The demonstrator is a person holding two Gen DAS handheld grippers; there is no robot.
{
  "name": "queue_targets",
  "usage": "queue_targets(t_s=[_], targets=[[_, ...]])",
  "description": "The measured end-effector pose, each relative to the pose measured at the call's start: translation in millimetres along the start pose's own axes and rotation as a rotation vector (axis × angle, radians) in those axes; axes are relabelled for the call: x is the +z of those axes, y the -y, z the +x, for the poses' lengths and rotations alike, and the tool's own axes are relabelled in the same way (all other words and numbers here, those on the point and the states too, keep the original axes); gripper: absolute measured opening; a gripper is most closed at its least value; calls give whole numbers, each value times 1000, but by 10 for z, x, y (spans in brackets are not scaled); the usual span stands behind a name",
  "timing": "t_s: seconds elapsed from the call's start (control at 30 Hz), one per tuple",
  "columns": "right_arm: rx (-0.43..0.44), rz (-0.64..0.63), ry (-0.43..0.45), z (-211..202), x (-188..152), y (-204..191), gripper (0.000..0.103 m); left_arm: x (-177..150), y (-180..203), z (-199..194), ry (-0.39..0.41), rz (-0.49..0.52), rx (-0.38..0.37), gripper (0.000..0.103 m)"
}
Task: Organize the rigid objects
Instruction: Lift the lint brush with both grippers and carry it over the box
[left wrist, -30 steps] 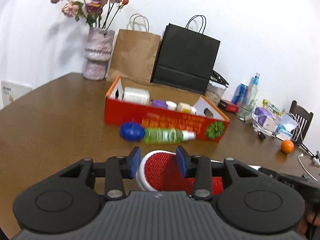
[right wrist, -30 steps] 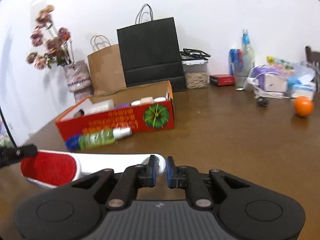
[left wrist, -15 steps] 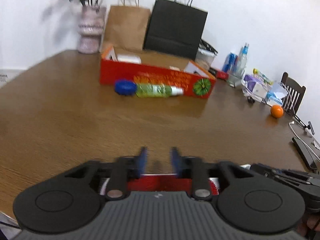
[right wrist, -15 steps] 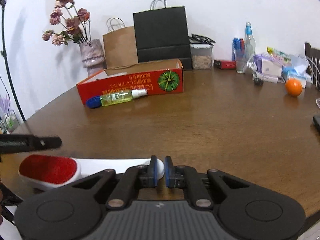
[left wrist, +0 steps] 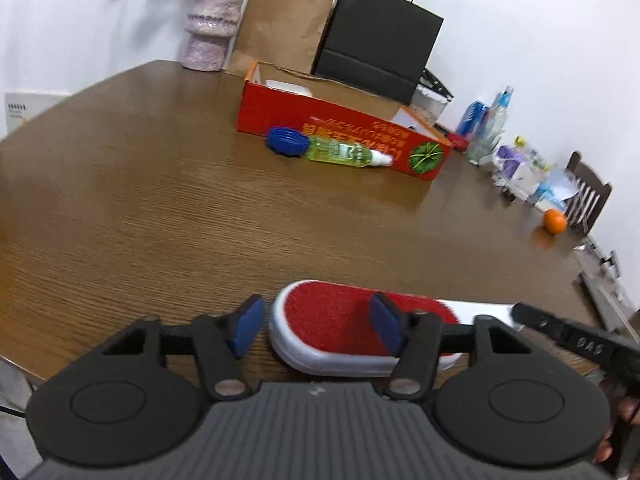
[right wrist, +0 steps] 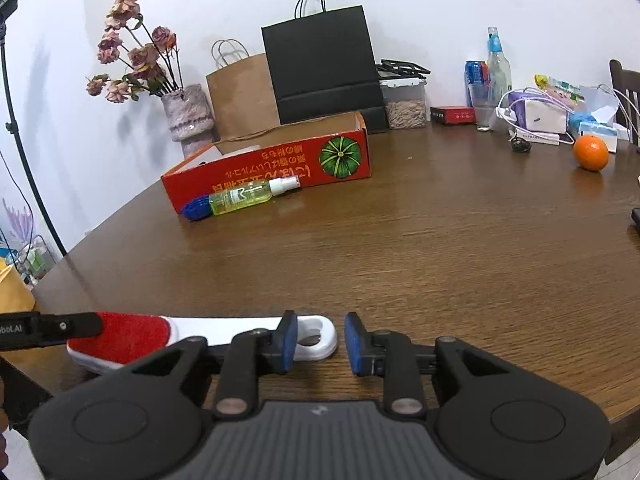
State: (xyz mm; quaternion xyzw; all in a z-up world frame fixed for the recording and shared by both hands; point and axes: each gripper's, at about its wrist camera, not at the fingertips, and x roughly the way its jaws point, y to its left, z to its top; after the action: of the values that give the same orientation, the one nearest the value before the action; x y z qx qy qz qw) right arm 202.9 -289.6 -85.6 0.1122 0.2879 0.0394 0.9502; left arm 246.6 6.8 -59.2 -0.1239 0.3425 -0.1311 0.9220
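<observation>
A white wall backs the brown wooden desk (right wrist: pixel 440 240), with paper bags, a vase of dried flowers and assorted clutter along the far edge. The red box (right wrist: pixel 272 168) lies well away from me, a green spray bottle (right wrist: pixel 244 196) and a blue cap (right wrist: pixel 196 210) just in front of it.

The lint brush (left wrist: pixel 332 320) lies flat on the desk's near edge, red pad up, white handle running toward my right side. I judge the step in hand is letting it go here. To do that well, I would let both tongs clear the brush fully before lifting away, and pull straight back so no pad drags it off the edge.

My left tongs (left wrist: pixel 316 326) stand apart, roughly half open, around the red head; the pads look clear of its sides and hold nothing. My right tongs (right wrist: pixel 318 340) are opening, with the handle's looped end between them; the left pad sits close against the handle, the right pad is clearly off it, so I read the grip as released.
</observation>
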Motion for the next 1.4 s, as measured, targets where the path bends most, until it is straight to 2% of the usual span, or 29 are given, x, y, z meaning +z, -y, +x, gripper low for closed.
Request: queue_targets(t_s=[0.07, 0.3, 0.47, 0.57, 0.7, 0.87, 0.97, 1.1, 1.23, 1.4], targets=[[-19, -12, -8, 19, -2, -11, 12, 4, 12, 14, 6, 1, 15, 53], [-18, 25, 12, 55, -39, 34, 12, -7, 73, -8, 50, -8, 40, 46], [-4, 18, 111, 11, 104, 42, 12, 166, 155, -42, 130, -5, 40, 45], [15, 29, 202, 5, 383, 85, 12, 416, 217, -45, 203, 20, 3, 45], [32, 6, 272, 169, 926, 72, 12, 961, 245, 102, 278, 41, -29, 45], [41, -7, 297, 692, 1809, 41, 12, 1769, 292, 512, 297, 18, -28, 45], [53, 12, 238, 1230, 2279, 62, 12, 2228, 214, 902, 270, 2, -16, 44], [47, 23, 80, 2107, 2662, 88, 12, 2654, 44, 1558, 193, 1, 44, 44], [23, 29, -49, 2816, 2766, 89, 12, 2854, -202, 2160, 67, -47, 95, 44], [-26, -38, -201, 3428, 2736, 12, 12, 2897, -314, 2620, -4, -28, 166, 45]])
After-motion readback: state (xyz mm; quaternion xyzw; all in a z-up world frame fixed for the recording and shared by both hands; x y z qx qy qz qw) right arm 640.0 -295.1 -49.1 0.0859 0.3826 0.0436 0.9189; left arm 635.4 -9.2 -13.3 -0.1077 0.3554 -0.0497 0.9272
